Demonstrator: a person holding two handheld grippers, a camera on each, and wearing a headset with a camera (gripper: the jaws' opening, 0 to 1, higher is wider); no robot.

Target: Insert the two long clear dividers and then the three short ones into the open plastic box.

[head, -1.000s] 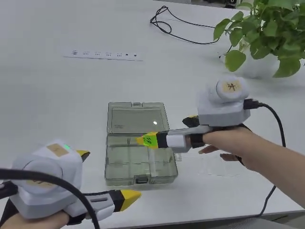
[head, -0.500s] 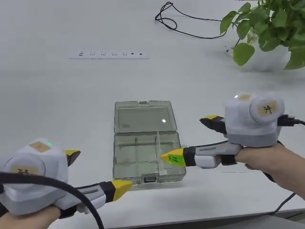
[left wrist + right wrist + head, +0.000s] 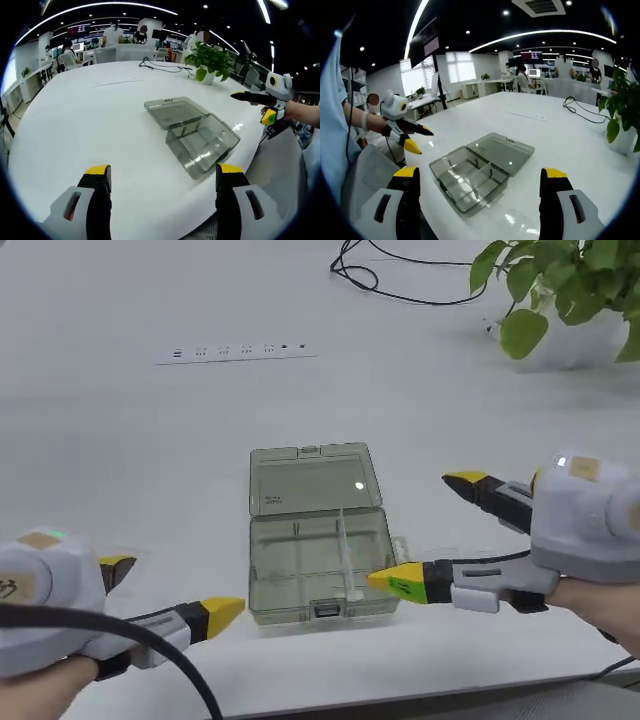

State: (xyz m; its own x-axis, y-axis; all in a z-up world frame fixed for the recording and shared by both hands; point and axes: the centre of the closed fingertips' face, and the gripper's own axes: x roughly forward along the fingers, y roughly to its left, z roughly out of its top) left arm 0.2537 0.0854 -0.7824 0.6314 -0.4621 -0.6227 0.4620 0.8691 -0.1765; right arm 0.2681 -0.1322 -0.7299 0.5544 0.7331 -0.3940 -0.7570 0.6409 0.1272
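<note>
White tabletop (image 3: 120,440): open box (image 3: 315,480), one divider (image 3: 346,555) inside. Left tool (image 3: 172,586), right tool (image 3: 422,530) flank box, gaping, empty. Lower next divider upright, parallel to first.

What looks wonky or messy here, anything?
Nothing looks spilled or broken. The plastic box sits open on the table with one long divider standing inside. Its near end may sit a little high, but it is too see-through to tell. The left tool and right tool are both open and empty.
</note>
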